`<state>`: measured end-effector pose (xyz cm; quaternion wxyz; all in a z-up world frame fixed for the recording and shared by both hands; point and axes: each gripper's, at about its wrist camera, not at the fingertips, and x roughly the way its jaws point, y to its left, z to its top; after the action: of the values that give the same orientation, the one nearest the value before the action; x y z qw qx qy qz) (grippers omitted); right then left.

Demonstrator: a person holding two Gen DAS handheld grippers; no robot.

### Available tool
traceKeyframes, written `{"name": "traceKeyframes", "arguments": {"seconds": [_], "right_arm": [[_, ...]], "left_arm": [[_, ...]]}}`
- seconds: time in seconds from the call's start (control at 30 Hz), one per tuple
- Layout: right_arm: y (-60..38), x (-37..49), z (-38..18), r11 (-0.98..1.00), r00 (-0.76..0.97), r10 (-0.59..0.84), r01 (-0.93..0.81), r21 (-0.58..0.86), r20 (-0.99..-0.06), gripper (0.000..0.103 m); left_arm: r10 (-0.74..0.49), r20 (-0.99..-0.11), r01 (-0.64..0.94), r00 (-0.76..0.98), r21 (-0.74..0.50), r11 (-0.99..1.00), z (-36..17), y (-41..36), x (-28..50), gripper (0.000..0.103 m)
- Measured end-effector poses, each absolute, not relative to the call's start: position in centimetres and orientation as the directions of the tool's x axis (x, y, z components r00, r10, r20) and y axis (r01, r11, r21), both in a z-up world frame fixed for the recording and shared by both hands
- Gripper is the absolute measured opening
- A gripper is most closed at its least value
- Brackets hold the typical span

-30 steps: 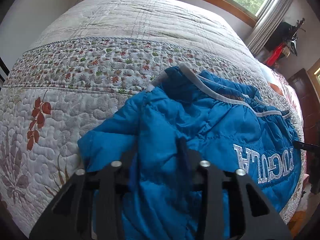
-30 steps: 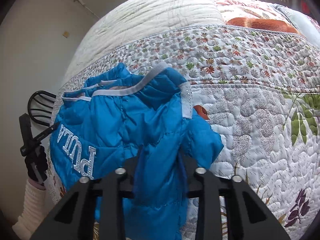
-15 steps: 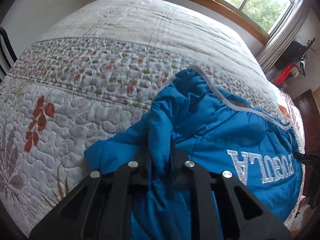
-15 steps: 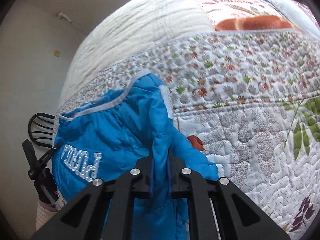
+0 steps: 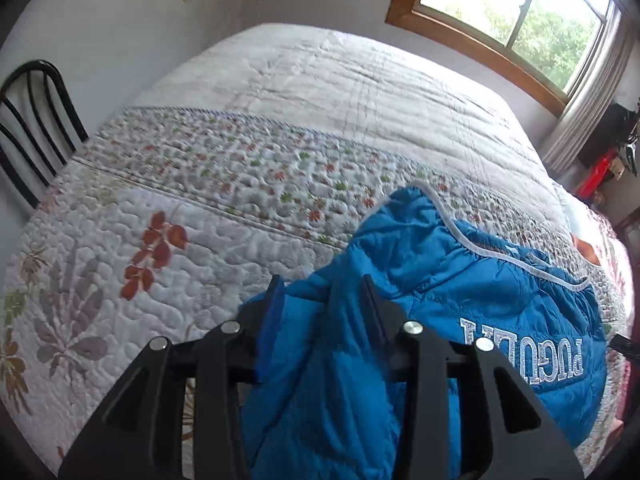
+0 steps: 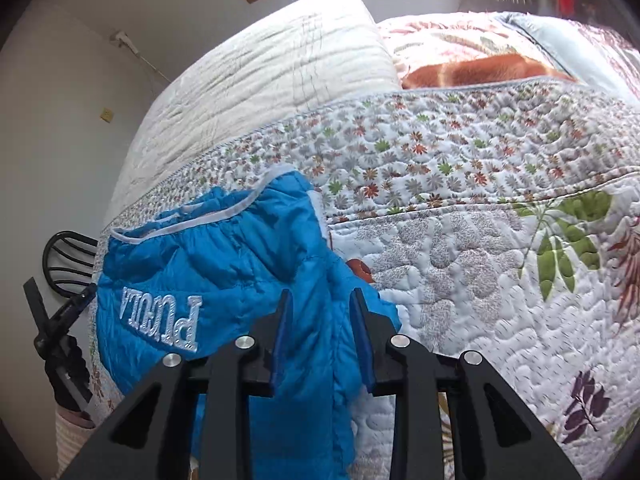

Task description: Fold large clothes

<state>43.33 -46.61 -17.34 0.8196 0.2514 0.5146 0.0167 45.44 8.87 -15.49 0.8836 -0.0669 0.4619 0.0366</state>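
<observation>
You're at the release step of a fold. Left gripper [image 5: 322, 292] and right gripper [image 6: 318, 306] jaws are opening, blue jacket [image 5: 460, 292] fabric slack between them, resting on the quilt [image 5: 240, 168] just ahead. Next: back clear, re-grip for another fold.

A floral quilt [image 5: 208, 216] is covering the bed, its leaf-printed border giving way to a plain cream panel farther back. A black metal chair [image 5: 32, 120] is standing beside the bed against the wall. Daylight is coming through a wood-framed window [image 5: 516, 12], with a grey curtain [image 5: 588, 92] hanging at its side.
</observation>
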Motion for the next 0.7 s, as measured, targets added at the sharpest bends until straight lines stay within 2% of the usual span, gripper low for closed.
{"name": "traceKeyframes", "arguments": {"seconds": [0.07,0.17,0.3,0.37,0.5,0.7], "right_arm": [[-44.1,41.7,-15.7,0.887,0.49,0.314,0.153,0.435,-0.813,0.03],[-39.4,40.3,-14.8,0.899,0.488,0.358,0.05,0.435,-0.796,0.03],[-33.5,39.4,-15.8,0.933,0.468,0.333,-0.04,0.357,-0.819,0.028],[-31.9,39.1,-17.1,0.934,0.443,0.342,-0.059,0.353,-0.829,0.027],[-30.5,38.9,-20.3,0.939,0.402,0.331,-0.046,0.342,-0.854,0.025],[-30.7,39.7,-24.1,0.945,0.366,0.29,0.039,0.326,-0.885,0.013]], "left_arm": [[-0.002,-0.793,-0.094,0.609,-0.074,0.993,-14.0,7.3,43.4,0.036],[-0.117,-0.777,0.032,0.619,-0.123,0.992,-12.9,3.1,40.3,0.036],[-0.227,-0.782,0.172,0.58,-0.155,0.973,-14.6,-2.8,37.1,0.037],[-0.2,-0.795,0.198,0.573,-0.102,0.975,-16.3,-4.6,36.1,0.038],[-0.18,-0.845,0.194,0.504,-0.092,0.977,-20.8,-4.6,35.9,0.037],[-0.208,-0.858,0.205,0.47,-0.123,0.971,-24.0,-4.0,36.1,0.038]]}}
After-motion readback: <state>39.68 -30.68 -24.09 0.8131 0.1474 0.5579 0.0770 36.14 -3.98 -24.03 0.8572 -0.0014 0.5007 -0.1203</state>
